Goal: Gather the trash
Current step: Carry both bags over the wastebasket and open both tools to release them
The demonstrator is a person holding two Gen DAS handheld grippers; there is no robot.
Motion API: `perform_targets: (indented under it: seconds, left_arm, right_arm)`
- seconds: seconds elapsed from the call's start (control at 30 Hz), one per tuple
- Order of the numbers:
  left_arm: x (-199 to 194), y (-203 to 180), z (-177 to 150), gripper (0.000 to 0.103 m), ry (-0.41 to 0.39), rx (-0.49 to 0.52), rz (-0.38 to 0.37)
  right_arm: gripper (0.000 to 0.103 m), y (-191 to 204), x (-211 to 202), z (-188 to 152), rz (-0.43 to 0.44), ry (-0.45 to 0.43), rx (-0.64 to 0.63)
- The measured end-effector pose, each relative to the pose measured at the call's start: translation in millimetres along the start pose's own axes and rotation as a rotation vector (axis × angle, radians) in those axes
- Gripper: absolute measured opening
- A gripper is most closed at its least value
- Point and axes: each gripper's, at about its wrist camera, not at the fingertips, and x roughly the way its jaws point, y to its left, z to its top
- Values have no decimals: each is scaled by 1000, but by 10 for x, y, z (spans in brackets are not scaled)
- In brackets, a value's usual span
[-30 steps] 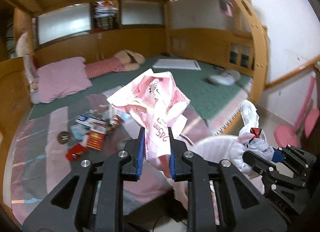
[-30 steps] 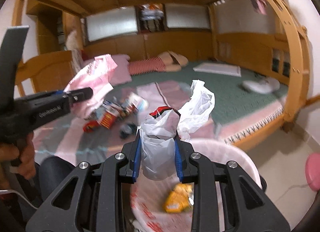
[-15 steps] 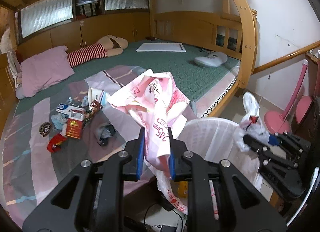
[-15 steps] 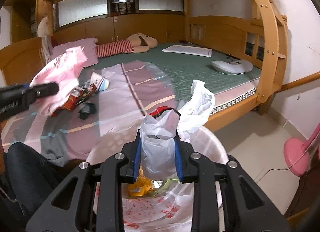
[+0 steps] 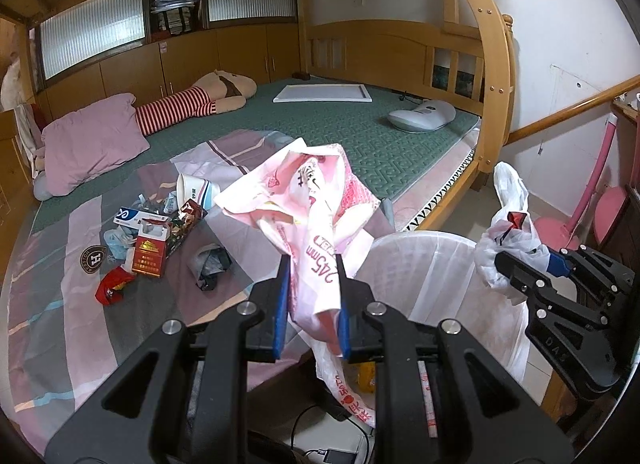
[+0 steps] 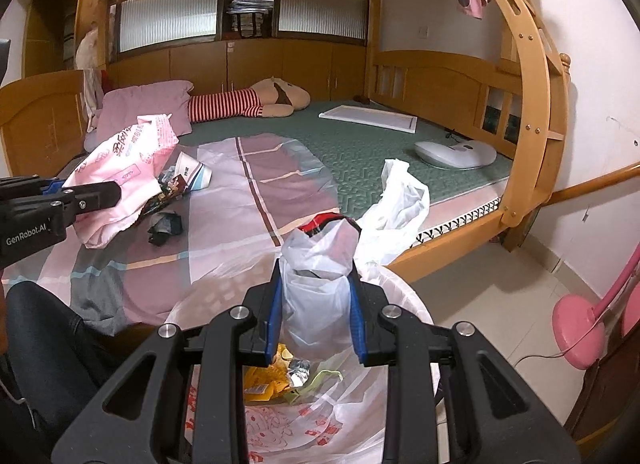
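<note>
In the left wrist view, the left hand-held gripper [image 5: 311,296] sits at lower centre of the frame, its blue pads pinching a crumpled pink plastic wrapper [image 5: 308,200] that billows up above the fingers and trails down below them. The same wrapper [image 6: 120,176] shows at the left edge of the right wrist view, held above the bed. The right hand-held gripper [image 6: 316,304], at lower centre of its own frame, is clamped on a translucent white plastic bag [image 6: 320,264] with something red and dark inside near its top; a loose tail of the bag flares up to the right. Directly below that bag stands the bin [image 6: 416,304], lined with a thin white liner, with yellow and silver wrappers [image 6: 272,380] lying in its bottom. In the left wrist view the bin [image 5: 432,264] stands at lower right of the frame, just beside the bed edge, and the right hand-held gripper [image 5: 500,264] reaches in from the right with its bag over the rim. More trash remains on the striped bedsheet [image 5: 72,296] at centre left: a red cigarette box [image 5: 149,256], a paper cup [image 5: 192,190] on its side, a blue and white box [image 5: 136,216], a dark crumpled scrap [image 5: 210,264] and a red scrap [image 5: 114,290].
</note>
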Motion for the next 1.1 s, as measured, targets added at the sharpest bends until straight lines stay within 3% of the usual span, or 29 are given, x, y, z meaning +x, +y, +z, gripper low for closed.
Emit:
perform_targets:
  seconds: [0.2, 0.27, 0.33, 0.57, 0.7, 0.83, 0.97, 1.1]
  left_arm:
    - [-17, -4, -3, 20, -1, 2, 1]
    - [-15, -6, -1, 20, 1, 3, 0]
    - [-15, -13, -2, 20, 5, 9, 2]
    - [39, -112, 10, 20, 34, 90, -19]
    - [105, -176, 67, 20, 45, 157, -30]
    - [302, -201, 138, 20, 93, 182, -90]
    - [476, -343, 59, 20, 157, 265, -139]
    - [664, -443, -76, 20, 220, 308, -143]
  right_arm:
    - [30, -30, 162, -57, 16, 97, 9]
    - [54, -22, 201, -83, 20, 124, 8]
    - [67, -15, 166, -91, 23, 105, 10]
    - [81, 11, 95, -91, 4, 59, -16]
    - [82, 25, 55, -83, 0, 33, -25]
    - [82, 33, 8, -73, 3, 9, -32]
    - [83, 24, -30, -71, -6, -11, -35]
    - [83, -4, -13, -76, -9, -5, -31]
